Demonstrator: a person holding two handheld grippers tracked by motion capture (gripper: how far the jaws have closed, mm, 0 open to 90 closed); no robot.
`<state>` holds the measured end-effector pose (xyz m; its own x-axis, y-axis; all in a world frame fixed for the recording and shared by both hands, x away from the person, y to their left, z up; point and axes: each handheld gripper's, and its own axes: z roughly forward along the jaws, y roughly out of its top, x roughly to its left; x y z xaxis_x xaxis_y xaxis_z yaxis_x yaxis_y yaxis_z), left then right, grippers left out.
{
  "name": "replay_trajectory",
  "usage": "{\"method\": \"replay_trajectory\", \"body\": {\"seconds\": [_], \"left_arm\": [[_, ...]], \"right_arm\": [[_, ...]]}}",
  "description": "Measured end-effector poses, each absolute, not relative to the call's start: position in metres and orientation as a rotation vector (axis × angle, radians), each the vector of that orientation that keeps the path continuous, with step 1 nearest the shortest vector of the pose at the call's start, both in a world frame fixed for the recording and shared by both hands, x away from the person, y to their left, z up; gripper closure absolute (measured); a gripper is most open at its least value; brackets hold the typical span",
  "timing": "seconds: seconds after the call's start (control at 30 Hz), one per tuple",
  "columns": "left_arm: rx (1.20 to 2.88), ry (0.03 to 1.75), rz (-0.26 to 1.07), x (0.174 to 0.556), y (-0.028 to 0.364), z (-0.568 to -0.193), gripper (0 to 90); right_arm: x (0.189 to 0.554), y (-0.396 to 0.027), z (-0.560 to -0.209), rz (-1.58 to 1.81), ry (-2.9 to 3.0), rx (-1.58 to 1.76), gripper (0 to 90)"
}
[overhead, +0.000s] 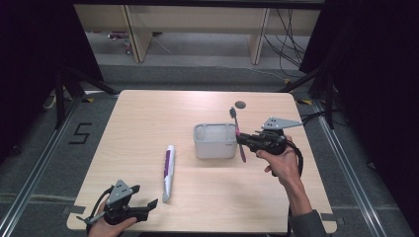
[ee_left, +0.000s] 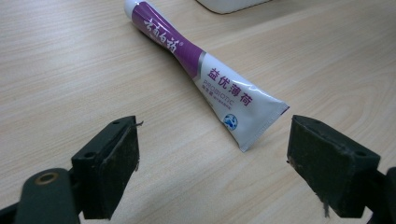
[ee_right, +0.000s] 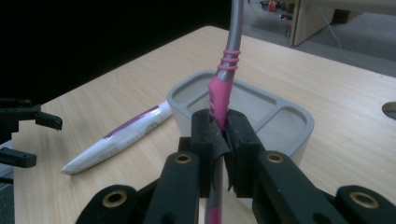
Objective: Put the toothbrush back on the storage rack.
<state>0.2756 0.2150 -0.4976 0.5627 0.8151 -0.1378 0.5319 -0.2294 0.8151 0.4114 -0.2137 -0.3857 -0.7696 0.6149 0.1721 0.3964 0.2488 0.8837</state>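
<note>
Right hand-held gripper (ee_right: 223,140) clamping toothbrush (ee_right: 223,88), above holder (ee_right: 285,123)

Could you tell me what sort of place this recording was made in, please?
Probably a lab or workshop bay set up for recording: a bare wooden table stands between black curtains, with a taped number on the floor and loose cables behind.

Open bench on every side of the grey holder

The grey holder (overhead: 215,141) stands mid-bench (overhead: 148,113); behind it and to its far left the wood lies bare, save a small dark hole (overhead: 240,104) just behind. Left of the holder the toothpaste tube (overhead: 168,172) lies lengthwise, blocking a straight sweep from that side. At the holder's right wall the right tool (overhead: 242,138) grips a toothbrush (overhead: 238,133), crowding that edge. The left tool (overhead: 148,207) sits wide-jawed at the near-left corner, well apart.
</note>
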Motion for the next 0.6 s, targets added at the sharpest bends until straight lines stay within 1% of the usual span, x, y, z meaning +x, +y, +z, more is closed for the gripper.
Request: {"method": "replay_trajectory", "body": {"seconds": [0.6], "left_arm": [[1.907, 1.091, 0.399, 0.275, 0.215, -0.498, 16.1]], "right_arm": [[0.431, -0.200, -0.370, 1.622, 2.207, 0.973, 83.1]]}}
